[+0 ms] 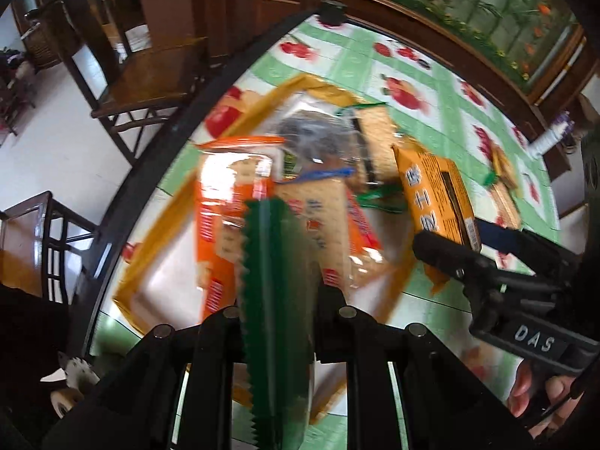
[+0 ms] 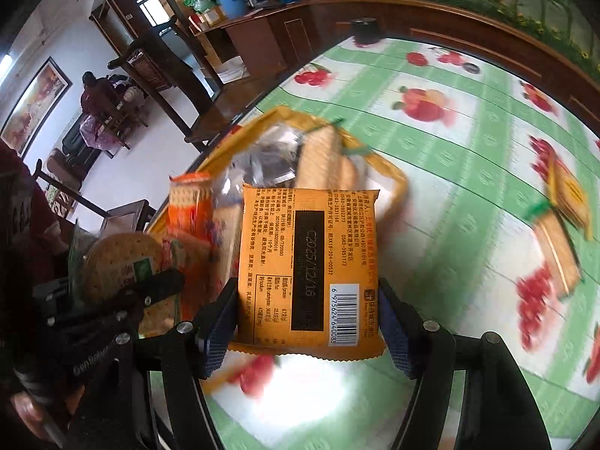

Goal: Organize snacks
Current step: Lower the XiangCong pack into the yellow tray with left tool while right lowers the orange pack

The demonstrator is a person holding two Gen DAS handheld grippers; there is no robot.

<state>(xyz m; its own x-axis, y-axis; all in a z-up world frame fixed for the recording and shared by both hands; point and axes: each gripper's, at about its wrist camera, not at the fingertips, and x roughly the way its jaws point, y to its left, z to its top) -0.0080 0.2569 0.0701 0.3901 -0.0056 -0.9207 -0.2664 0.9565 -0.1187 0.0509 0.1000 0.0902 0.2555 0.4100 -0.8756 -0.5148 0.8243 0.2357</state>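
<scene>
Left wrist view looks along the left gripper (image 1: 277,311), whose jaws are clenched on a green-edged clear packet of round crackers (image 1: 275,281), held edge-on above a shallow yellow-rimmed tray (image 1: 168,225). Inside that tray lie an orange-and-clear cracker packet (image 1: 221,217), a blue-edged clear cracker packet (image 1: 322,202) and a crumpled silvery wrapper (image 1: 307,138), all blurred. At the right, the right gripper (image 1: 450,251) grasps a flat orange snack packet with a black strip (image 1: 435,191) over the tray's right side. Further right, two green-trimmed cracker packets (image 1: 504,180) lie on the desk with its green-checked, fruit-printed cloth (image 1: 431,71), well apart from the tray. Right wrist view shows the right gripper (image 2: 309,315) with blue-padded jaws gripping the flat orange snack packet (image 2: 307,262) by its two sides, its printed back and barcode facing the camera, above the near edge of the tray (image 2: 393,172). At lower left the left gripper (image 2: 165,281) holds the round-cracker packet (image 2: 120,262), its biscuit face visible. Two loose cracker packets (image 2: 562,225) lie on the desk (image 2: 431,172) to the right.
</scene>
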